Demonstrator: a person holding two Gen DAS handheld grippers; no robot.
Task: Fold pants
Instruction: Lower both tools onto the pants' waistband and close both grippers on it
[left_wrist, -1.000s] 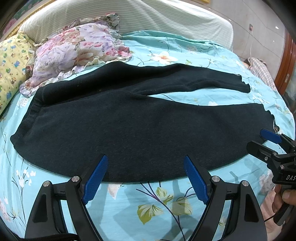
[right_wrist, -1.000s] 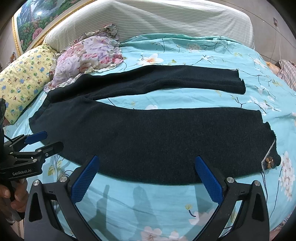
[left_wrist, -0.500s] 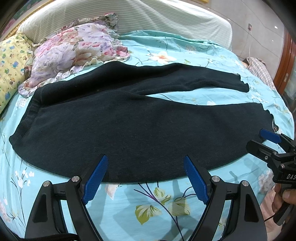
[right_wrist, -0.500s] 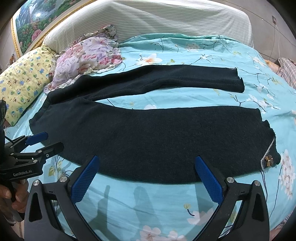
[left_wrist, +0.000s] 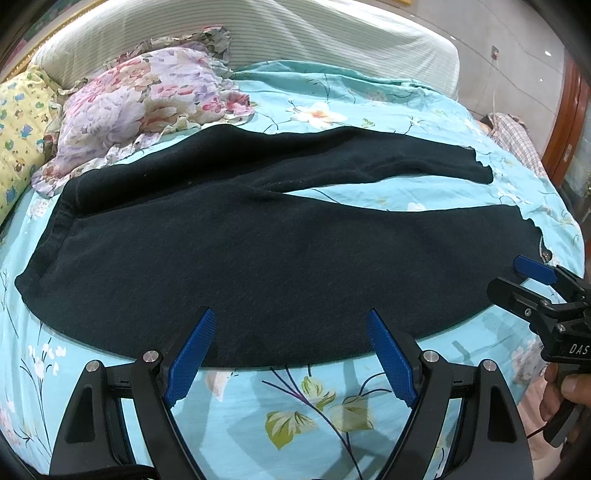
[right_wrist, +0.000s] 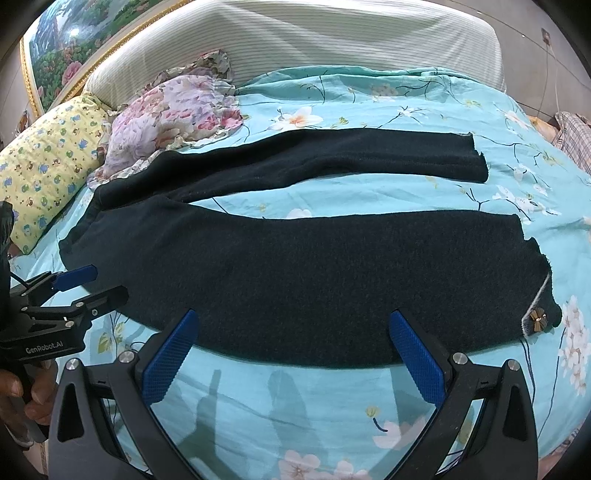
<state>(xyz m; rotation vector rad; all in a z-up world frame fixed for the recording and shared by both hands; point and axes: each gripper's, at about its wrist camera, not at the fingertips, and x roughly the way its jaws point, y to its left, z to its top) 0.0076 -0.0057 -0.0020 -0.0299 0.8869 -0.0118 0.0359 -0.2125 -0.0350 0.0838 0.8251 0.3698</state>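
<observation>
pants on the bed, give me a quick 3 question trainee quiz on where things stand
1. True or false: the black pants are already folded in half.
2. Which end lies toward the floral pillow? A) waistband B) leg hems
3. Fill in: both the left gripper and right gripper have jaws that are ____ and hold nothing.

Key
1. False: both legs lie spread apart, flat on the blue floral bedspread.
2. A
3. open
</observation>
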